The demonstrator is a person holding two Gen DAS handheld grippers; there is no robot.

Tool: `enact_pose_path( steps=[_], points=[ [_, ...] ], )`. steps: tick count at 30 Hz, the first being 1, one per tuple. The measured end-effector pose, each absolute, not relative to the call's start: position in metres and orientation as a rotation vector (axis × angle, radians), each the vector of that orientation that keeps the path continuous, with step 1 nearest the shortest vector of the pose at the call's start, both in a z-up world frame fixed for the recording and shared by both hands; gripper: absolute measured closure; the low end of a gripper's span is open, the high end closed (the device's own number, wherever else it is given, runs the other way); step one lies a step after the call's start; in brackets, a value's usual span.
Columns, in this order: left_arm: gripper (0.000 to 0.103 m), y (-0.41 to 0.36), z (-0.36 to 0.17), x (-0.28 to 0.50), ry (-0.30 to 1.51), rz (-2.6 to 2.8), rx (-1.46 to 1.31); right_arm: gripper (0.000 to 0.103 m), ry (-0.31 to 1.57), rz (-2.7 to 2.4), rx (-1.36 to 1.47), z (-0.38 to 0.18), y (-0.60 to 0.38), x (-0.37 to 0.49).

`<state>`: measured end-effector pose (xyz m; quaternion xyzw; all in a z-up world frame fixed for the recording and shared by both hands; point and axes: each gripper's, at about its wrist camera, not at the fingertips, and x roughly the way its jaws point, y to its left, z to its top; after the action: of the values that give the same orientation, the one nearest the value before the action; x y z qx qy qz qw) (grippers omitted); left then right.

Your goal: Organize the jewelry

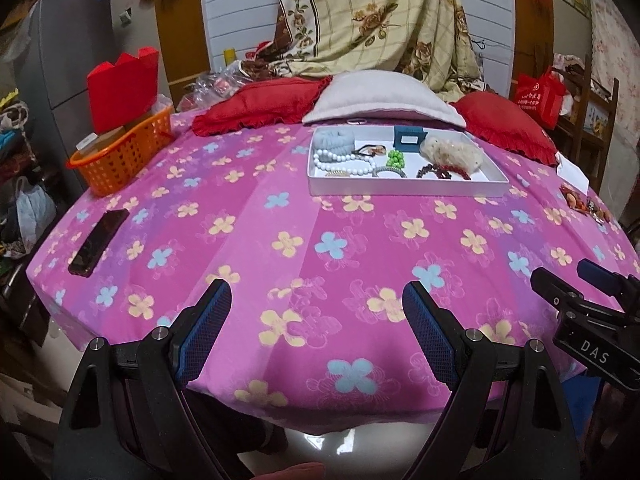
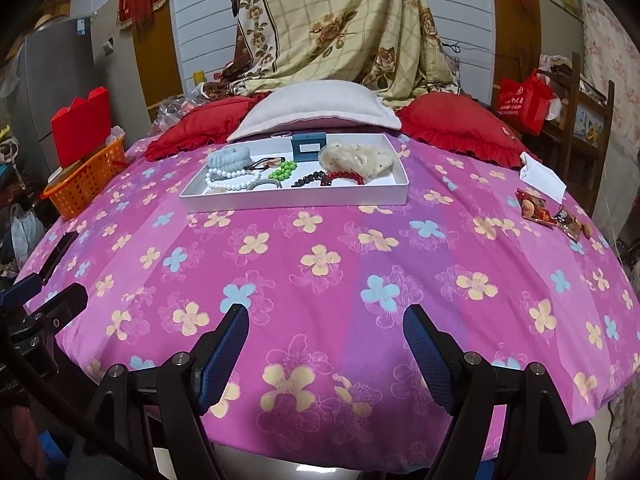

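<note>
Two grippers, left (image 1: pixel 316 336) & right (image 2: pixel 326 354), both spread, empty, well short of tray (image 2: pixel 296 202) w/ jewelry. White beads (image 2: pixel 234 179): light, loose, slippery; prob. best pinched across one strand.

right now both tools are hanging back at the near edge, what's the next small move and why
Probably bring the right tool forward over the bedspread toward the white tray. Both it and the left tool are open and empty, well short of the tray, where the white bead strand, green beads and red bracelet lie mixed together.
</note>
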<state>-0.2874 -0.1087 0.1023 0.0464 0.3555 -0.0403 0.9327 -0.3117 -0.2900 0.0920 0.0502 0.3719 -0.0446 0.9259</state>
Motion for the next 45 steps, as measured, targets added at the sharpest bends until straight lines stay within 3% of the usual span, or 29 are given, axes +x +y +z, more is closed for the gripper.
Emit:
enact_pose_path(
  steps=[45],
  points=[
    [0.016,-0.113,0.086,-0.284,0.798,-0.103,0.095,0.025,0.773,-0.094,0.081,0.083,-0.289,-0.312]
  ],
)
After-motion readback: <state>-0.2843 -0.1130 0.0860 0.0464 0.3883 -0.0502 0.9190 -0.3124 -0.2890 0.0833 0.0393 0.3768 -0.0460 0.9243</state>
